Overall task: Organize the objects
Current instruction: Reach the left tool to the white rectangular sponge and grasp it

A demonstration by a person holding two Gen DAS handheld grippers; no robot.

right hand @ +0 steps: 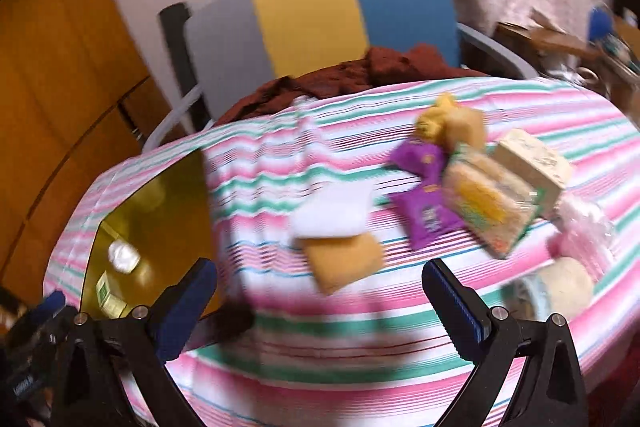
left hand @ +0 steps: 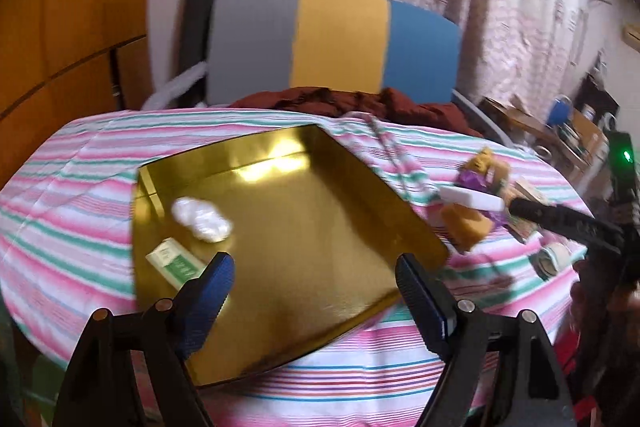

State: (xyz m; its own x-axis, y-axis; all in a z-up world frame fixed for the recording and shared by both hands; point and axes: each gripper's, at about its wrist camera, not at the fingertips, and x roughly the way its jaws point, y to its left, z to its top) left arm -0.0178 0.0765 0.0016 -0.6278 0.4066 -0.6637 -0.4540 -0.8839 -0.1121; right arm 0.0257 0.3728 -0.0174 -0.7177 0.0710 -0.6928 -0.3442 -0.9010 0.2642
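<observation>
A gold tray (left hand: 312,227) lies on the striped tablecloth and holds a white wrapped lump (left hand: 202,219) and a small green-and-white box (left hand: 174,261). My left gripper (left hand: 316,275) hangs open over the tray's near edge, holding nothing. To the tray's right is a pile: a white pad (right hand: 332,215) on a tan pouch (right hand: 344,259), purple packets (right hand: 424,215), a yellow-green packet (right hand: 488,203), a cream box (right hand: 532,159) and a yellow soft item (right hand: 440,123). My right gripper (right hand: 320,279) is open just short of the pad and pouch, touching neither.
A tape roll (right hand: 560,291) and pink plastic bag (right hand: 584,227) lie at the table's right edge. A grey, yellow and blue chair (left hand: 340,43) with a brown cloth (left hand: 360,103) stands behind. Wooden cabinets (left hand: 60,27) are at the left, cluttered shelves (left hand: 568,123) at the right.
</observation>
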